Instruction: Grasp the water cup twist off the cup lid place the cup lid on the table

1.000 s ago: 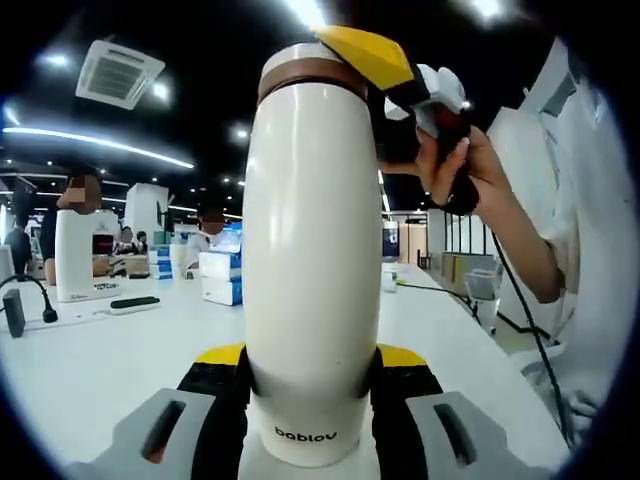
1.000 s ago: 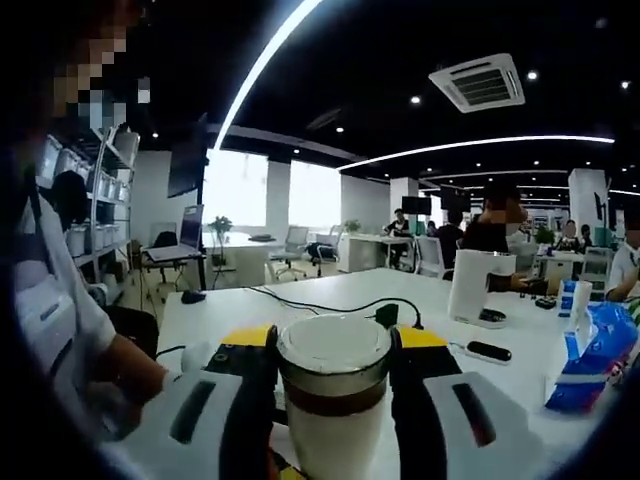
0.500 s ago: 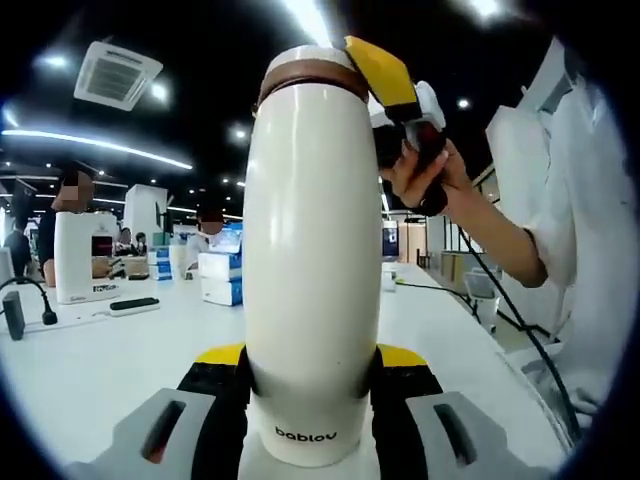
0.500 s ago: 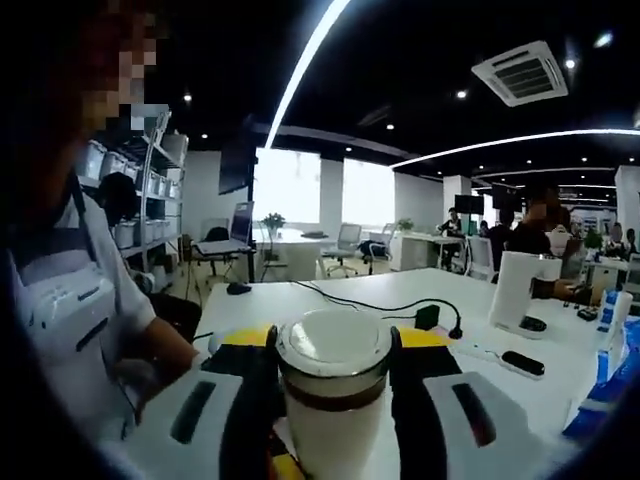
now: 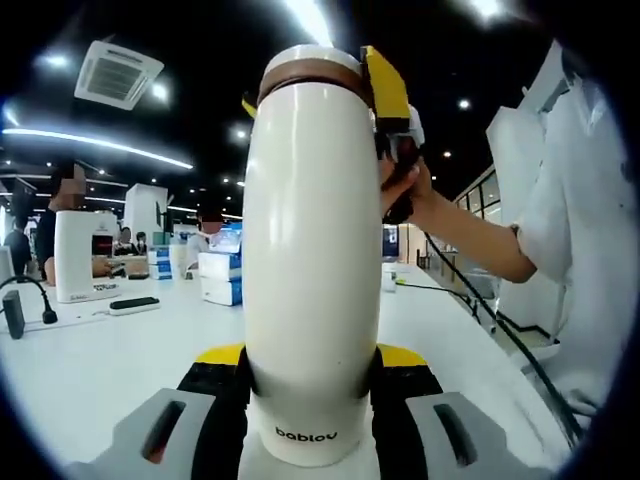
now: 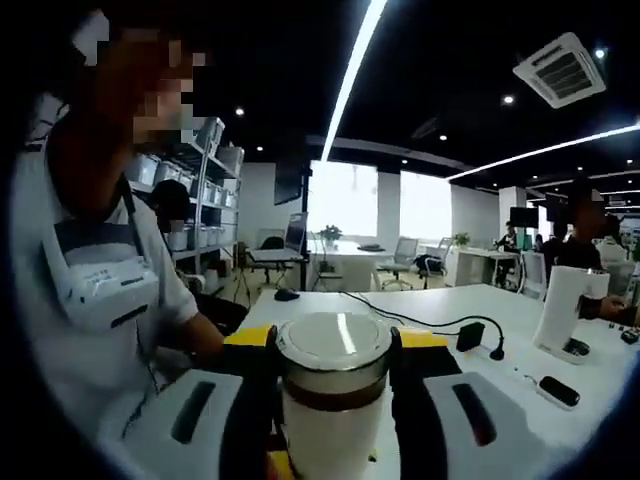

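Note:
A tall white water cup [image 5: 312, 230] marked "bablov" stands upright, and my left gripper [image 5: 312, 362] is shut on its lower body with both yellow-and-black jaws pressed to its sides. A brown band runs under the white lid [image 5: 312, 60] at its top. In the left gripper view, my right gripper [image 5: 384, 84] comes in from the upper right, held by a hand [image 5: 405, 185], with its yellow jaws on either side of the lid. In the right gripper view, the lid [image 6: 333, 340] sits squeezed between the jaws of my right gripper [image 6: 335, 350].
The white table [image 5: 100, 350] carries a white appliance [image 5: 80, 255], a black remote [image 5: 135, 303] and blue-and-white boxes [image 5: 222, 275]. A person in a white shirt [image 6: 90, 290] stands close. A black cable with a plug block [image 6: 470, 335] and a white jug [image 6: 563, 310] lie further off.
The right gripper has turned around the lid while shut on it. Its yellow jaw now shows edge-on in the left gripper view, and the right gripper view has swung toward the person. The cup stays put.

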